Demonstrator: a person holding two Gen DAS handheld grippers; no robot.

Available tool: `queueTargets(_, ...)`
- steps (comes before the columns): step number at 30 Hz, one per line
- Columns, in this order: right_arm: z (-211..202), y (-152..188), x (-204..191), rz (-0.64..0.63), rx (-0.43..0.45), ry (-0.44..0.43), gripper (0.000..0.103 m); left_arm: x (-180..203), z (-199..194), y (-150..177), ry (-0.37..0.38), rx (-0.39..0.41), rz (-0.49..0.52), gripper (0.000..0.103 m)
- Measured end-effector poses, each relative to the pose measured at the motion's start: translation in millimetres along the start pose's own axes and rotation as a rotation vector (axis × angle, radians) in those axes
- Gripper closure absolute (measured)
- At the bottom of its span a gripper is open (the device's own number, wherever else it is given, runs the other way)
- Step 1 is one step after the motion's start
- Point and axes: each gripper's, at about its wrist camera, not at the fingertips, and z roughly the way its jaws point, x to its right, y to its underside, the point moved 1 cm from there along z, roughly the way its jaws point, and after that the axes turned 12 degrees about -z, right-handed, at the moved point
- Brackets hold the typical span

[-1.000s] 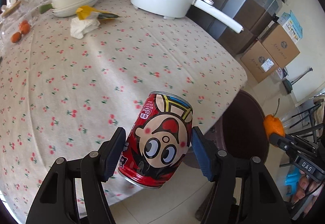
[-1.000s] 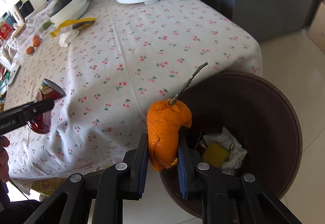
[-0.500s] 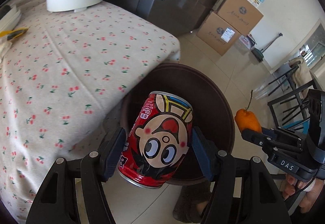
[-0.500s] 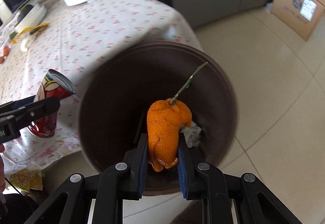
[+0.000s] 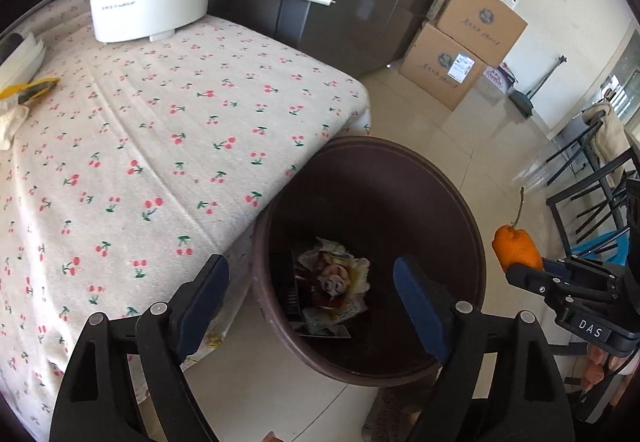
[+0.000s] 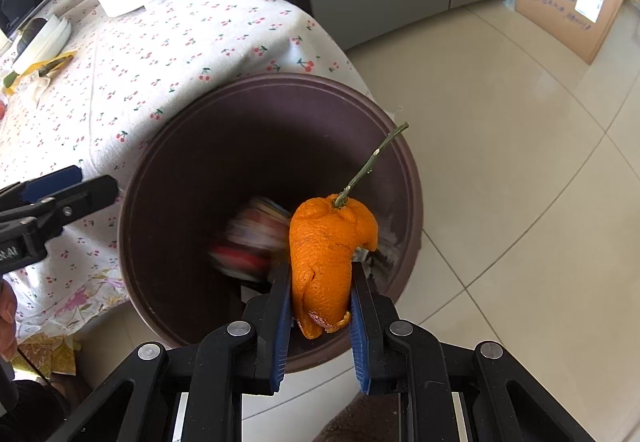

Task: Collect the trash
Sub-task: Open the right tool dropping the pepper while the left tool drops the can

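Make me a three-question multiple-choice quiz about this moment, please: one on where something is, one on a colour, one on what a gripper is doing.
1. Where does the bin stand?
A. On the table
B. On the floor beside the table's corner
C. On a chair

2. What colour is the peel with the stem?
A. Orange
B. Green
C. Purple

3. How is the left gripper?
A. Shut on a can
B. Shut on a tissue
C. Open, nothing between its pads

Answers:
1 B: its rim sits on tiles, against the hanging cherry tablecloth.
2 A: the peel clamped in the right gripper is bright orange.
3 C: its jaws have just been opening, and between them only trash at the bin's bottom shows.
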Motion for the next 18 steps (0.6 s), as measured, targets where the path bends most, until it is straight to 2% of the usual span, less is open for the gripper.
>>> queueTargets(5,3.5,-6.2,-8.9,-0.024,-0.003,-0.007,0.080,-29.8,-18.2,-3.6,-0.052,0.020,-0.036,0.014)
queueTargets(15,10.3,-28.4,-38.3,-0.054,0.001,-0.004,0.077,-81.8,-54.8,-6.6,-0.104,0.053,-0.082,0.012)
queueTargets(17,10.1,-33.0,-42.2,-0.048,0.012,0.010,0.068,-89.9,-61.5,-6.1,-0.104,0.057,-0.088,0.011)
queueTargets(18,10.2,-35.2,-43.4,-0.038,0.015,0.009,0.054,-93.5,-64.3,-6.1,-0.104,0.059,-0.090,0.010)
